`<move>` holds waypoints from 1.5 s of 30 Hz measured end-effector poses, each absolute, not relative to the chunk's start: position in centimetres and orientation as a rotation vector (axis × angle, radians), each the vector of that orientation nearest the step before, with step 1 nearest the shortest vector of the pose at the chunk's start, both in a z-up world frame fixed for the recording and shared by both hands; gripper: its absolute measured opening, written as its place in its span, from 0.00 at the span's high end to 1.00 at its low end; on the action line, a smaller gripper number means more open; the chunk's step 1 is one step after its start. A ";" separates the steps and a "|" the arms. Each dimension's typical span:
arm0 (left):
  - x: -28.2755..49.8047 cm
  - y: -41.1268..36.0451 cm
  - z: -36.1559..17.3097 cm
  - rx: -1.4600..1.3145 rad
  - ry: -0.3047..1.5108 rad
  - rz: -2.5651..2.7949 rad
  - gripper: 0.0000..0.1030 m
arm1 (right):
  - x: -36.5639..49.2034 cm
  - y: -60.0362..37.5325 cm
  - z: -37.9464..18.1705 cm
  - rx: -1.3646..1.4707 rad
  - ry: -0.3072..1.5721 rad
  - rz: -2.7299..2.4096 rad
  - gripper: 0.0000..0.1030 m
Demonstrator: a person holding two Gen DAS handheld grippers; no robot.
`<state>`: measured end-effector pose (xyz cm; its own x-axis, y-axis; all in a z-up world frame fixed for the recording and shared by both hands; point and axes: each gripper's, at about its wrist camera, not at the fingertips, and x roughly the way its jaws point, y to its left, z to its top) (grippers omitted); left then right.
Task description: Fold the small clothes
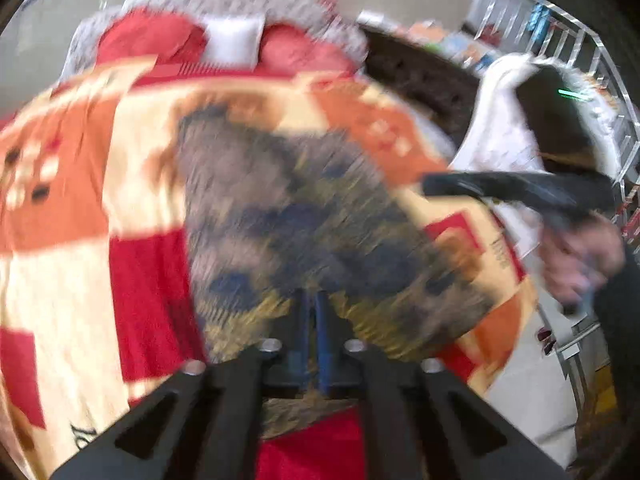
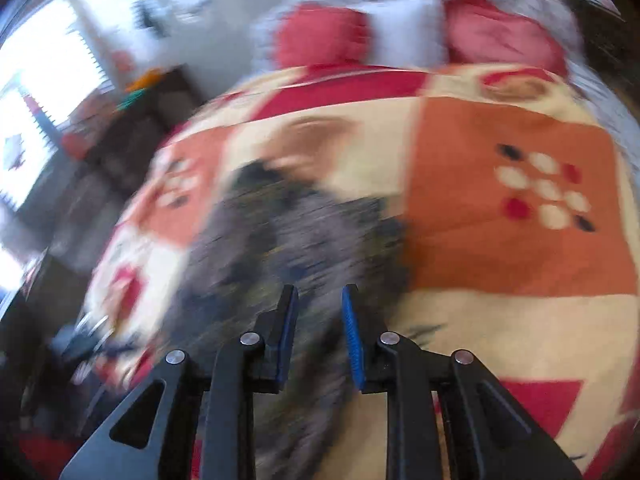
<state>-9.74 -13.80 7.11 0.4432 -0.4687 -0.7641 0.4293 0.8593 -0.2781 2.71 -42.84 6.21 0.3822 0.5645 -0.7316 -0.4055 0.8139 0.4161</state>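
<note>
A small grey garment with dark blue and mustard patches (image 1: 304, 224) lies spread on a bed blanket. My left gripper (image 1: 314, 320) is shut on its near edge; the cloth runs between the blue pads. In the right wrist view the same garment (image 2: 304, 232) lies ahead and under my right gripper (image 2: 320, 312), whose jaws stand open with nothing between them. The right gripper also shows in the left wrist view (image 1: 432, 184), held by a hand at the right, beyond the garment's right edge. Both views are blurred by motion.
The blanket (image 1: 80, 240) is patterned in orange, cream and red and covers the bed. Red and white pillows (image 1: 232, 40) lie at the headboard. A clear rack (image 1: 580, 60) stands at the right of the bed. Dark furniture (image 2: 120, 140) stands at the left.
</note>
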 end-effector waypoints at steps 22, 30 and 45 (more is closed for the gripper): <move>9.1 -16.2 4.4 -0.010 1.055 -0.310 0.82 | 11.4 -37.8 0.2 0.127 1.058 0.132 0.63; 4.9 -9.2 7.6 -0.168 0.980 -0.457 0.22 | 6.2 -45.0 4.2 0.338 0.886 0.218 0.42; 3.4 -8.8 2.3 -0.389 1.122 -0.625 0.17 | 4.3 -48.7 -7.0 1.081 0.944 0.520 0.15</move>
<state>3.39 -8.79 2.30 0.2919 -0.6406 -0.7102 0.2662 0.7676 -0.5830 4.30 -48.71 -6.99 0.5239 0.7588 -0.3870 0.0780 0.4098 0.9089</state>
